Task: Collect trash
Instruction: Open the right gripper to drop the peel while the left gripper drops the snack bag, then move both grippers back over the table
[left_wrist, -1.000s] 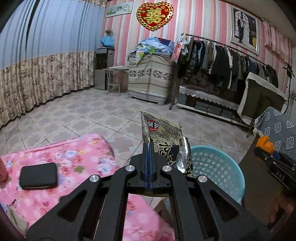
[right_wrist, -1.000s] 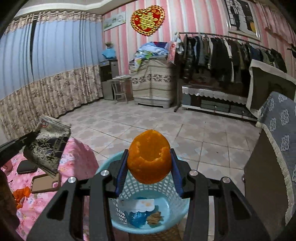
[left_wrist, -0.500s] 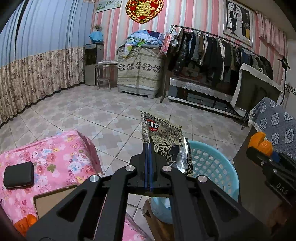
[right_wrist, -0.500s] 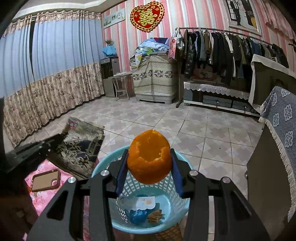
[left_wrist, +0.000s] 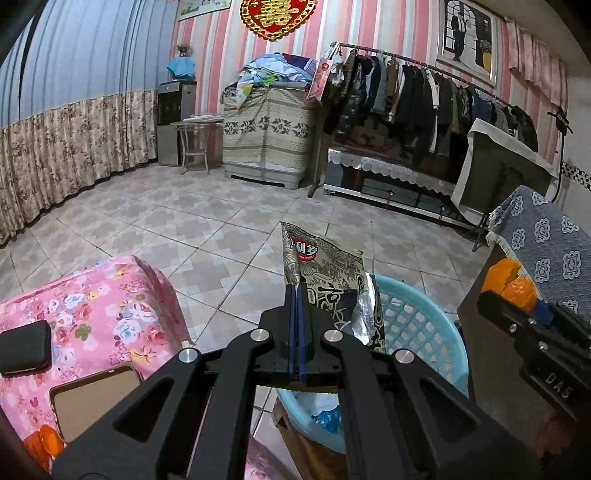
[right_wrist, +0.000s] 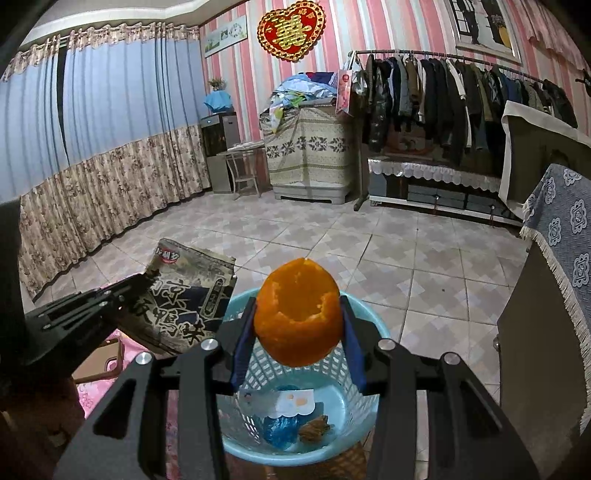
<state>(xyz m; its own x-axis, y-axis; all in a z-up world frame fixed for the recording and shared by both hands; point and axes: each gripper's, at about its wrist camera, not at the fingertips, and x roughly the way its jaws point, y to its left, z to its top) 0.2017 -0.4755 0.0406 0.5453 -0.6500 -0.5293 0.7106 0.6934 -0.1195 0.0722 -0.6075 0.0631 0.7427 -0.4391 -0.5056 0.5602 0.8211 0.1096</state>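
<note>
Over the blue basket (right_wrist: 236, 448) both grippers carry their loads. Nearest, the right gripper (right_wrist: 298, 345) has its two blue pads pressed on either side of one hollowed orange peel (right_wrist: 298, 321), jaws partly apart to fit it, and it hangs right above the basket's mouth. Beside it, the left gripper (left_wrist: 296, 317) is pinched fully closed on the edge of one empty snack bag (left_wrist: 325, 273), which stands up at the basket's near rim, more beside the opening than over it.

By my reckoning this is the drop step: the peel only needs the jaws to spread and it should fall in. The bag seems to need a little more carry over the opening before its jaws part, or it may catch on the rim.

Inside the basket I count three bits of rubbish: a white paper scrap (right_wrist: 280, 400), a blue wrapper (right_wrist: 280, 430) and a small brown piece (right_wrist: 314, 430).

Left of it, on the pink floral cloth (left_wrist: 92, 306), lie one black case (left_wrist: 24, 347), one phone (left_wrist: 92, 402) and one orange scrap (left_wrist: 42, 441), likely more trash. Farther off stands one clothes rack (left_wrist: 424, 88).
</note>
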